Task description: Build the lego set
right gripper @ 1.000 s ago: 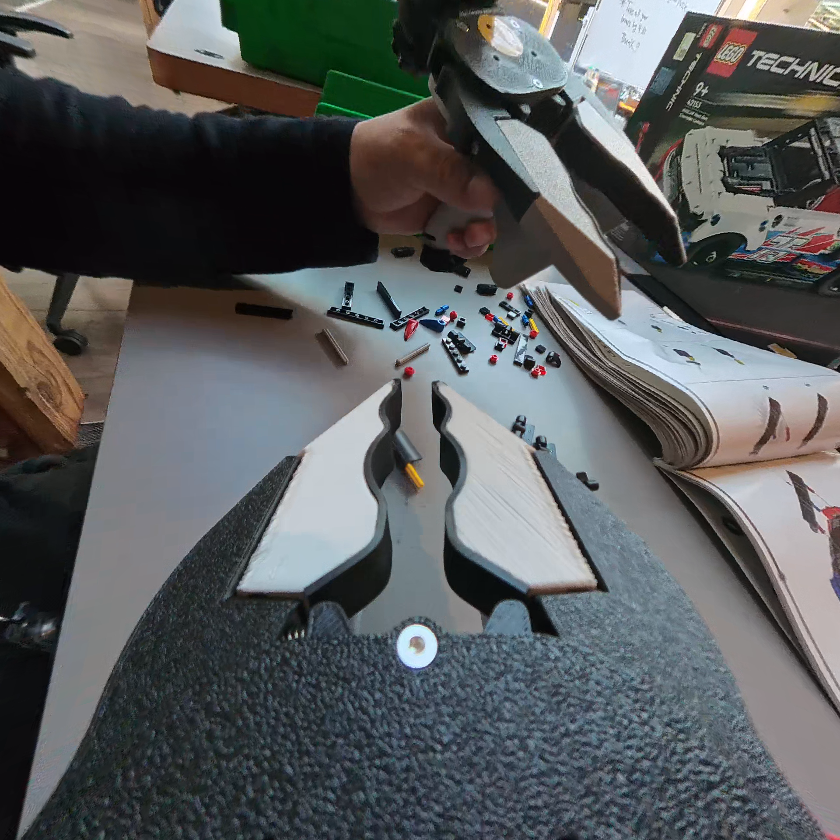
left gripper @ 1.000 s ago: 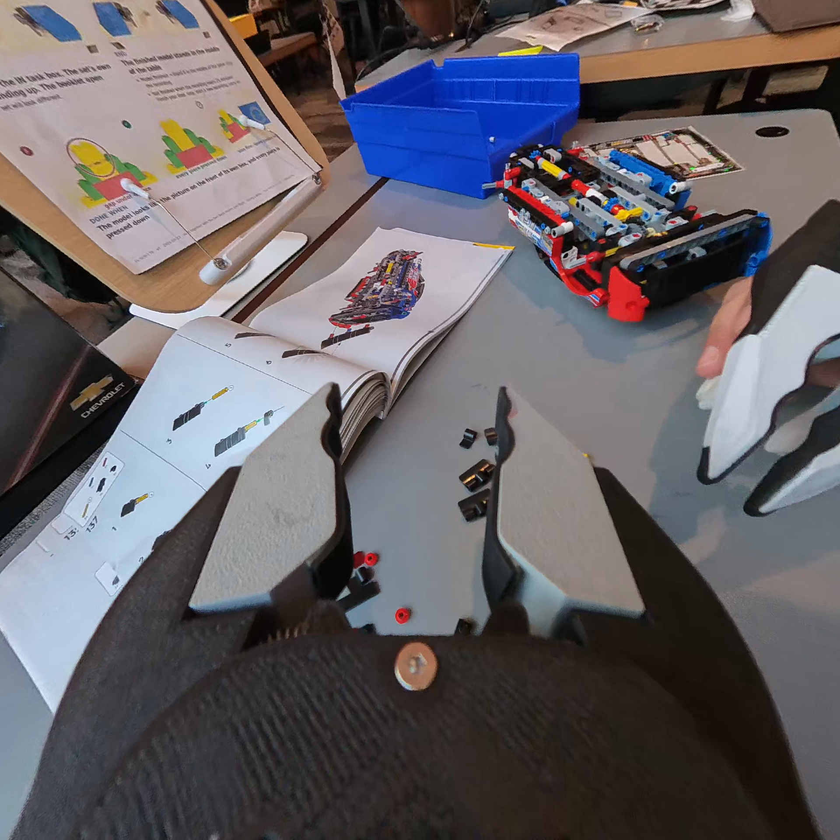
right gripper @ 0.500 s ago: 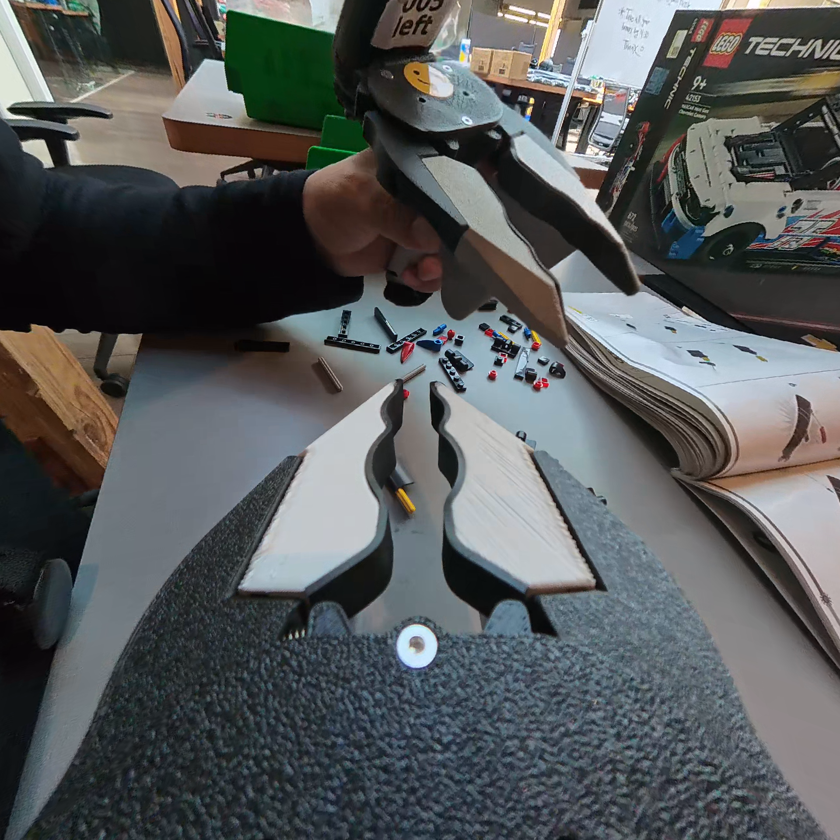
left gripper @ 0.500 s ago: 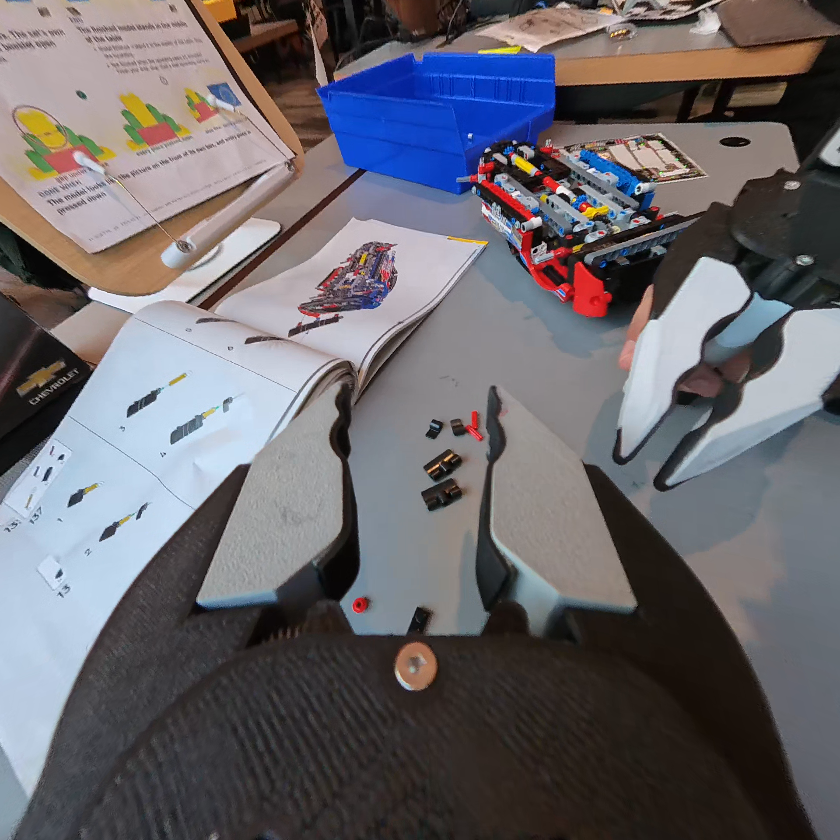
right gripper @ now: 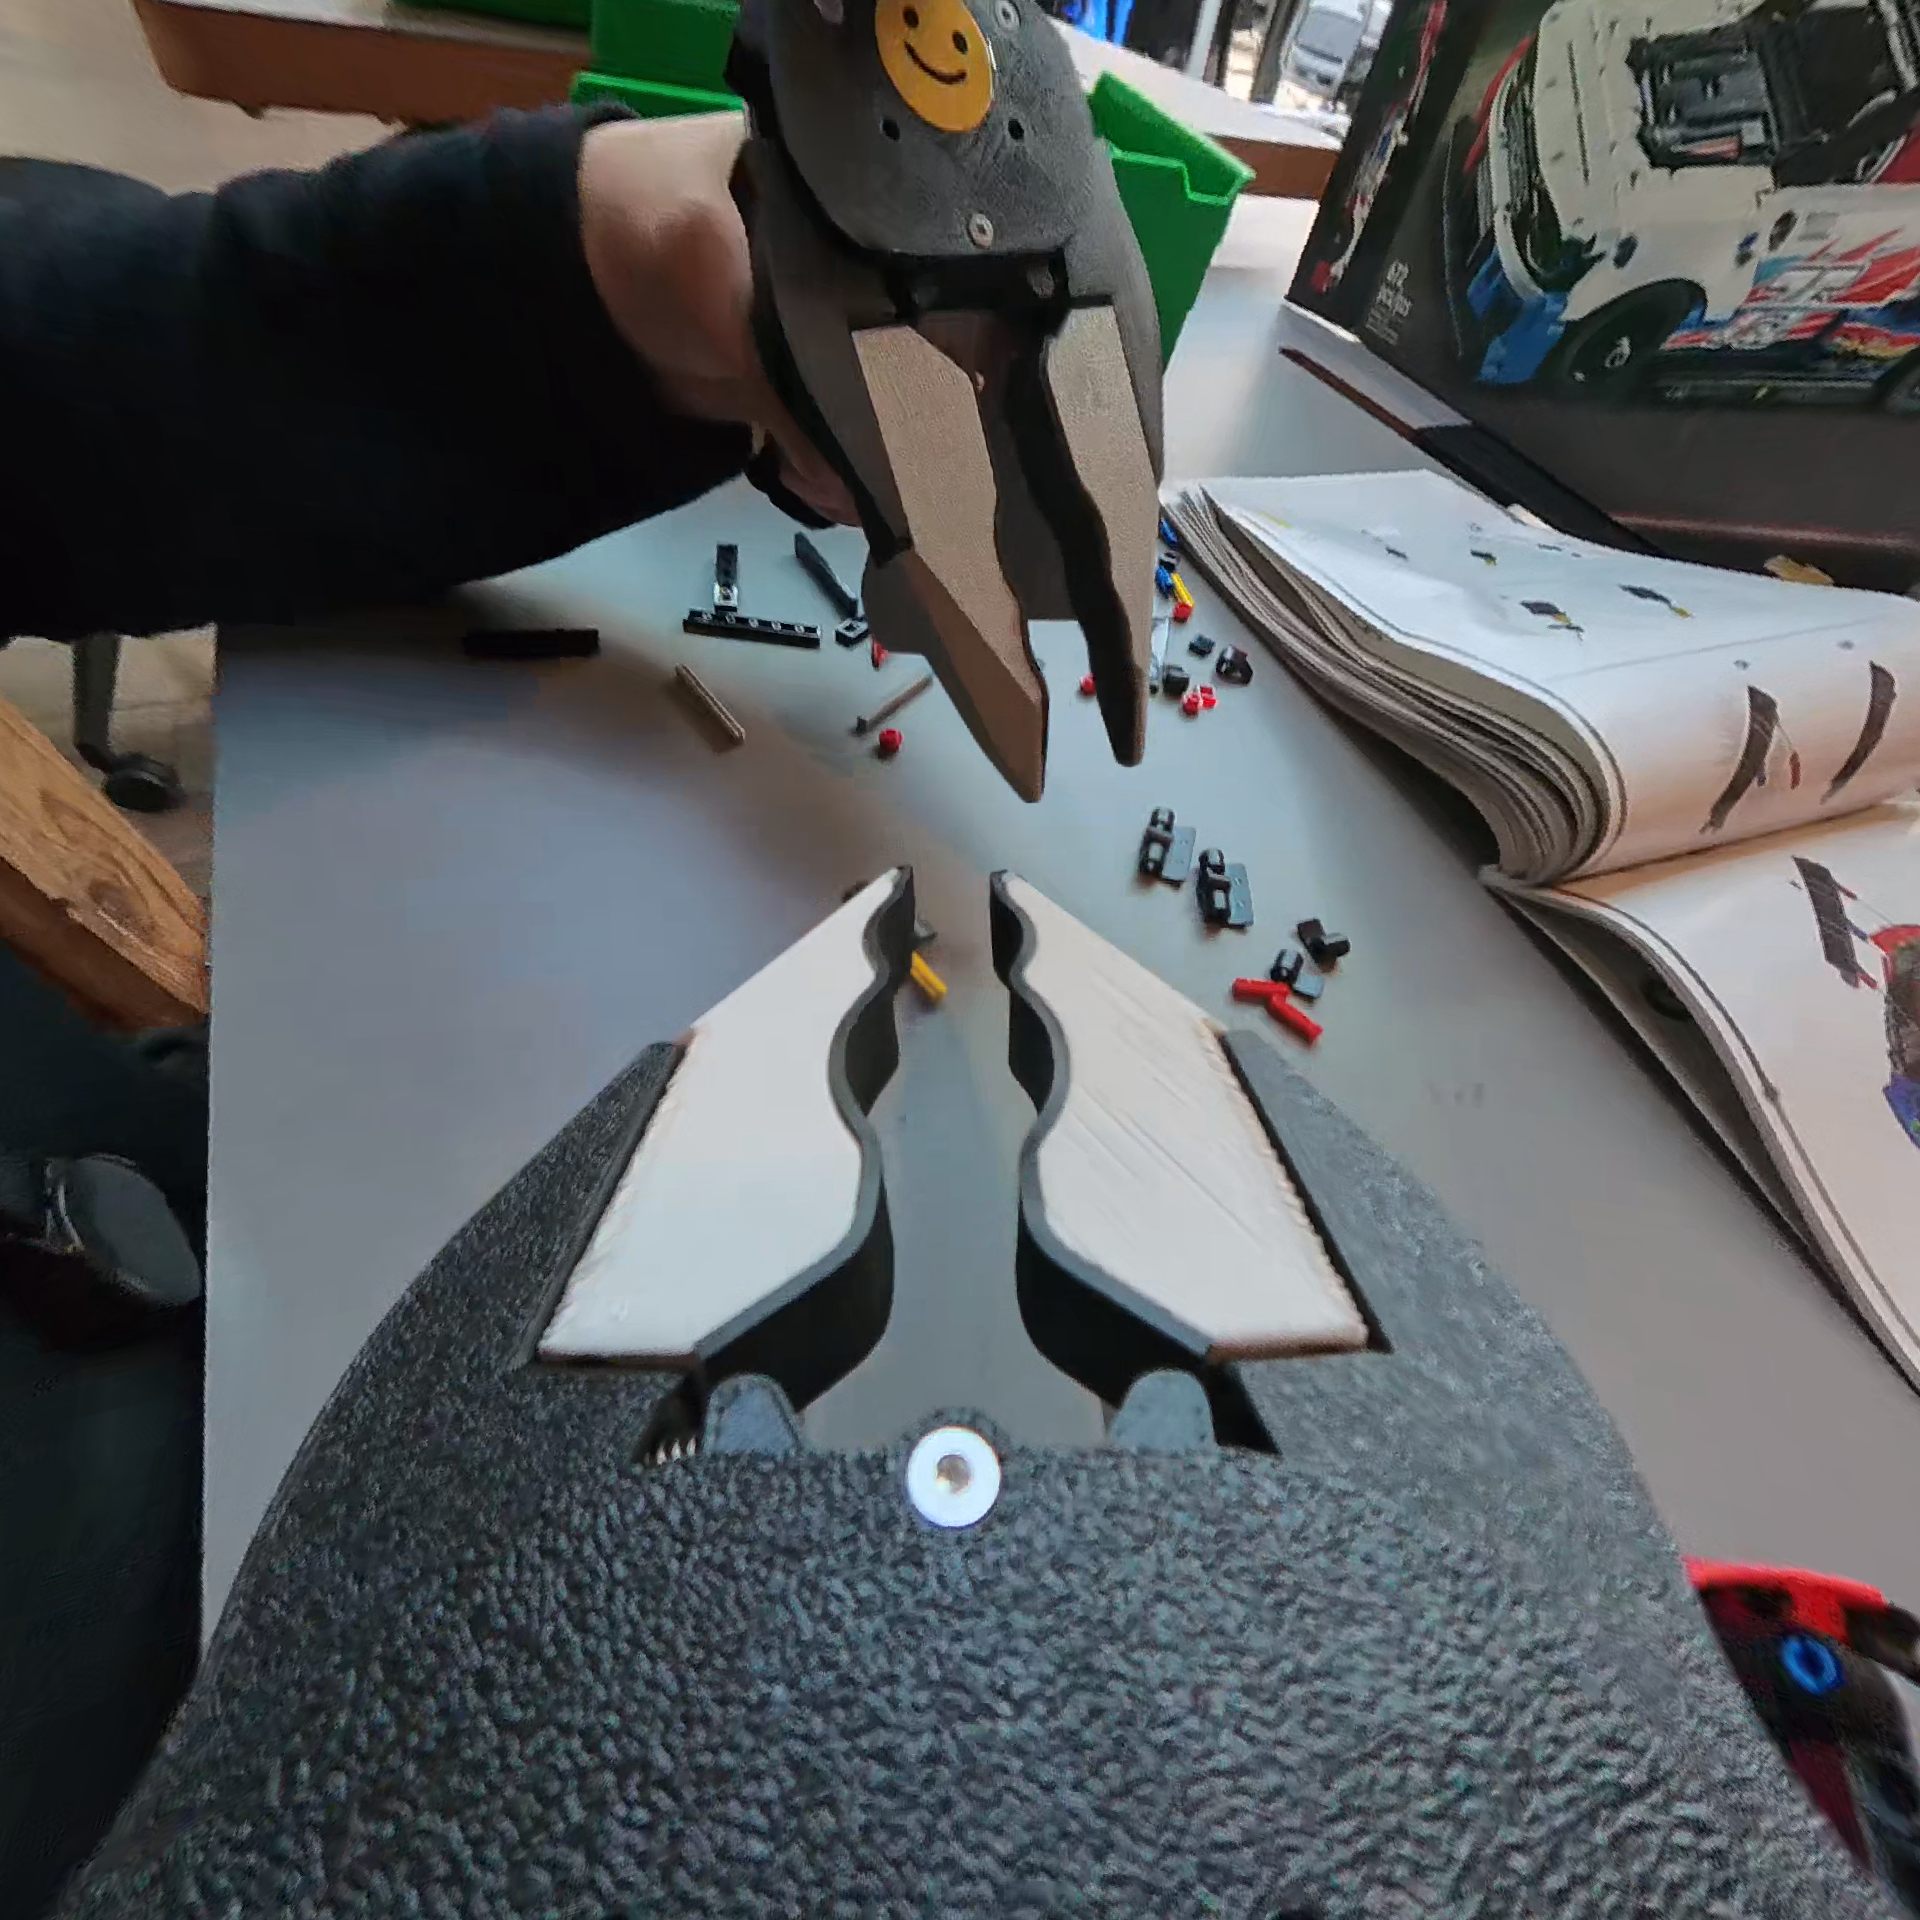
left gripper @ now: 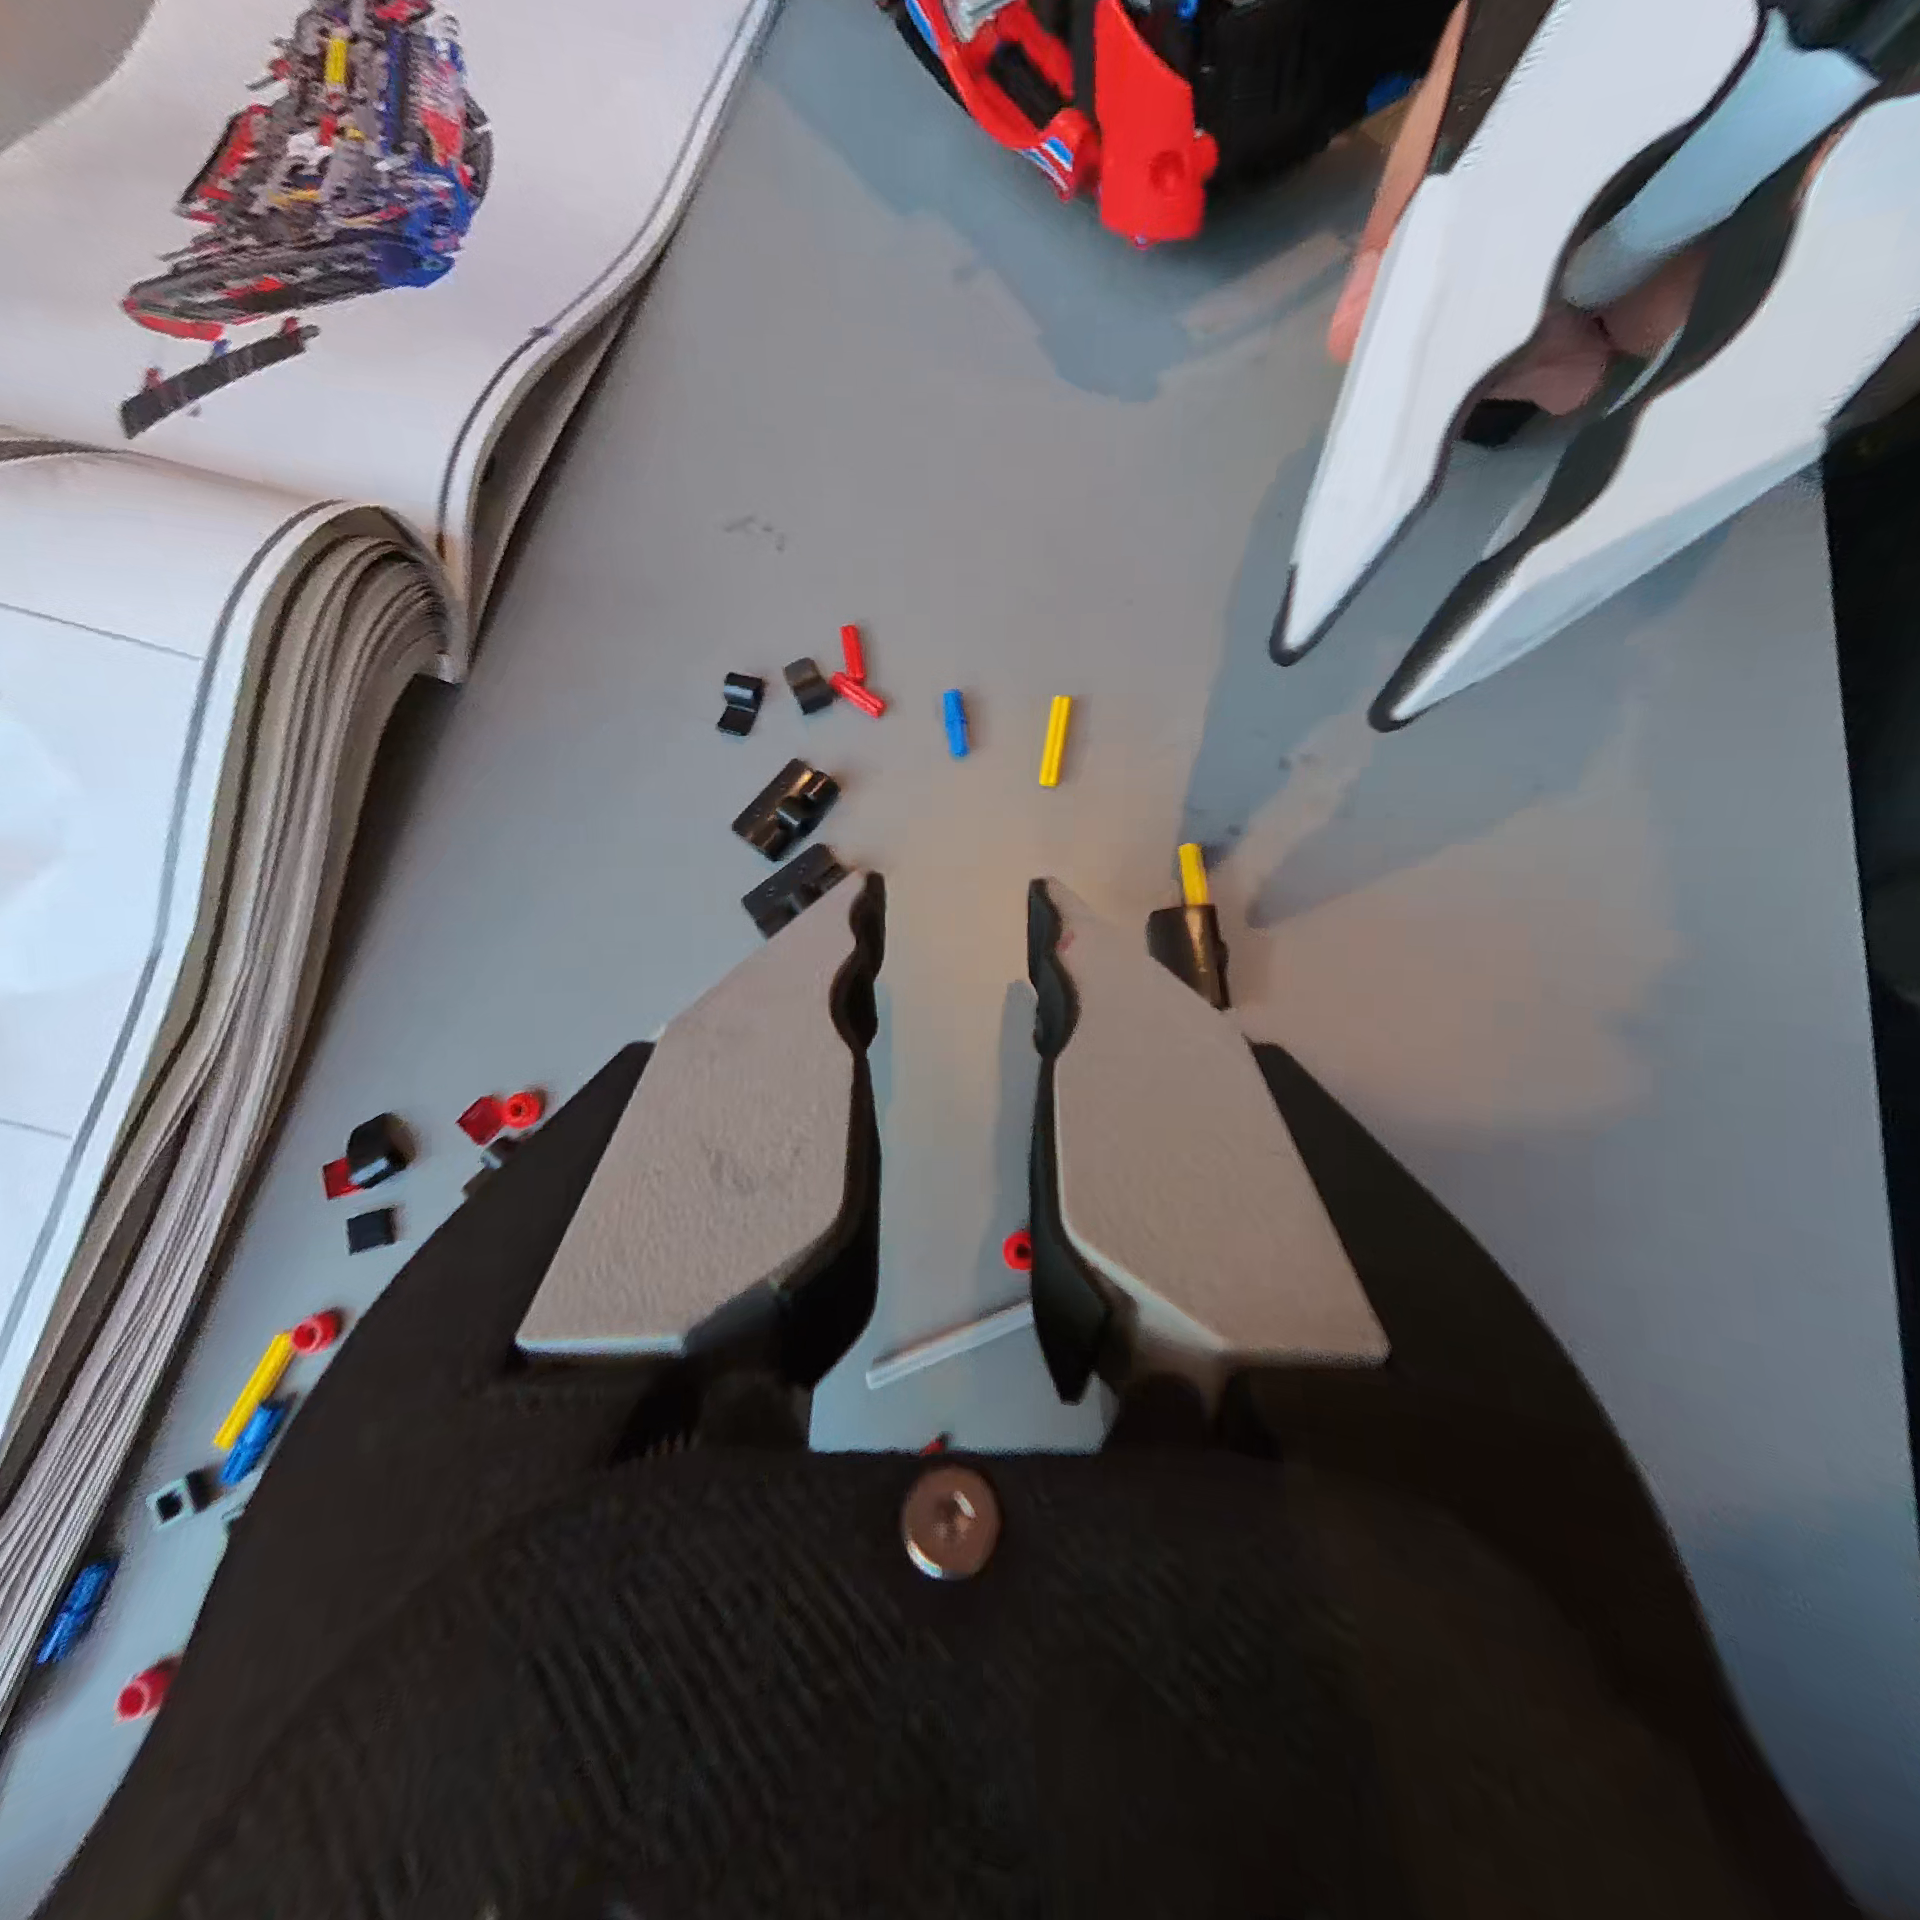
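My left gripper [left gripper: 956, 888] is open and empty, low over the grey table [left gripper: 1507, 1143]. It also shows in the right wrist view [right gripper: 1081, 764], held by a hand in a dark sleeve. A small black piece with a yellow axle [left gripper: 1195, 925] lies just right of its right finger. My right gripper [right gripper: 951, 881] is open with a narrow gap and empty. The same piece [right gripper: 925, 971] shows on the table between its fingers. The right gripper also shows in the left wrist view [left gripper: 1335, 686]. The partly built red, black and blue model [left gripper: 1122, 125] sits at the far edge.
Loose pieces lie ahead of the left gripper: a yellow axle [left gripper: 1055, 740], a blue pin [left gripper: 956, 722], red pins [left gripper: 857, 675] and black connectors [left gripper: 784, 810]. The open instruction booklet [left gripper: 312, 312] lies to the left. The set's box [right gripper: 1662, 208] and green bins [right gripper: 1164, 177] stand behind. My hands' fingertips stand some 7 centimetres from each other.
My left gripper has tipped down and moved forward, close over the loose pieces. The right gripper has come nearer to it. Both now point at the black piece with the yellow axle.
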A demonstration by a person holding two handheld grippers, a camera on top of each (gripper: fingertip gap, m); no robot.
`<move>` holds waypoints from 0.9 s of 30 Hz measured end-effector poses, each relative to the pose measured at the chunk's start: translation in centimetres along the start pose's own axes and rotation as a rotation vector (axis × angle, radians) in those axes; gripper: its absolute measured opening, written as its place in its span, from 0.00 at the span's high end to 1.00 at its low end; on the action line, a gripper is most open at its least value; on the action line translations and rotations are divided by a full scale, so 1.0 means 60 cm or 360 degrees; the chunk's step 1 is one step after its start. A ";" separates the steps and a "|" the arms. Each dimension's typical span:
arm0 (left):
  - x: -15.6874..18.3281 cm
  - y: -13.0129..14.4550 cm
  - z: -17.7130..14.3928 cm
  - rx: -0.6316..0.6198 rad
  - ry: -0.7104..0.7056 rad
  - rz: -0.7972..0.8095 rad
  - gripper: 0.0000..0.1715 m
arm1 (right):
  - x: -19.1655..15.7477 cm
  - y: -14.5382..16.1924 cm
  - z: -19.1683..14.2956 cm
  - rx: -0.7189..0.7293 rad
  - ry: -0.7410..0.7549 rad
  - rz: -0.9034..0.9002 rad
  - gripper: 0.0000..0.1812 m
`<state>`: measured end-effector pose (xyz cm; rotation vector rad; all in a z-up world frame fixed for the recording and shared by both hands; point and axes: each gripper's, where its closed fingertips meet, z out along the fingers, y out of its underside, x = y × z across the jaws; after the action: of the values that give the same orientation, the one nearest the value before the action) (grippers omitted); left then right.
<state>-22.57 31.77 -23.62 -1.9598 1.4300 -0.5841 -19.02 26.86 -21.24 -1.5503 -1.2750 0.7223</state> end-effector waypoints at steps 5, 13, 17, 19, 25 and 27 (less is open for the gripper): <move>0.033 0.014 0.015 -0.0125 0.0101 0.0057 0.87 | 0.004 0.030 -0.008 -0.0158 0.0048 0.0081 0.90; 0.076 0.042 0.026 -0.0278 0.0317 0.0085 0.99 | 0.001 0.073 0.014 -0.0449 -0.0012 0.0076 0.92; 0.090 0.047 0.037 -0.0312 0.0368 0.0095 0.98 | 0.009 0.080 0.036 -0.0535 0.0002 0.0040 0.92; 0.100 0.044 0.040 -0.0310 0.0402 0.0097 0.98 | 0.014 0.077 0.045 -0.0538 0.0024 0.0013 0.93; 0.103 0.041 0.043 -0.0306 0.0395 0.0127 0.96 | 0.040 0.053 0.057 -0.0417 0.0122 0.0029 0.95; 0.095 0.037 0.041 -0.0287 0.0364 0.0108 0.97 | 0.045 0.043 0.048 -0.0335 0.0151 0.0039 0.95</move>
<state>-20.62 26.45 -27.05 -2.0241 1.7359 -0.6868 -19.85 30.37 -24.33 -1.7514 -1.2954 0.5359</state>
